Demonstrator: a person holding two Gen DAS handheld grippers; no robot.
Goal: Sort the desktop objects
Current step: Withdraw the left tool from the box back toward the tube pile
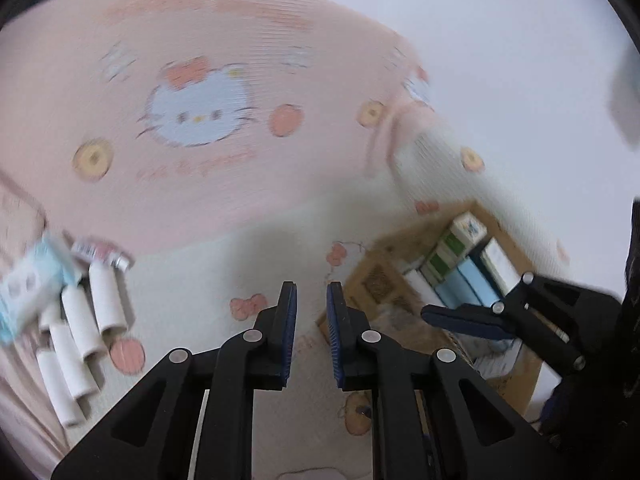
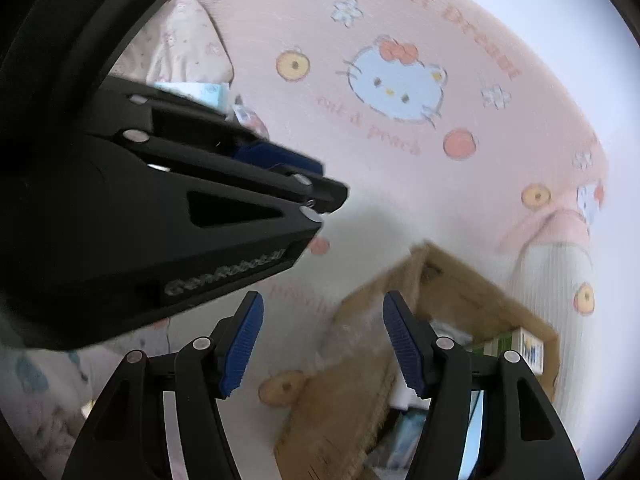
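My left gripper (image 1: 312, 320) hovers over the pink cartoon-cat cloth (image 1: 200, 184); its blue pads stand a narrow gap apart with nothing between them. Left of it lie several white paper tubes (image 1: 80, 320), a blue-and-white packet (image 1: 32, 292) and a small labelled tube (image 1: 104, 252). A cardboard box (image 1: 376, 276) to its right holds several small cartons (image 1: 460, 248). My right gripper (image 2: 322, 340) hangs open and empty above that box's (image 2: 360, 392) near wall. The left gripper (image 2: 320, 180) fills the left side of the right wrist view; the right gripper (image 1: 448, 312) reaches over the box in the left wrist view.
The cloth (image 2: 400, 160) covers the whole work surface, with a fold at the far right (image 2: 560, 220). A white wall rises behind it. A small white carton (image 2: 528, 348) stands in the box's far corner. Both views are blurred.
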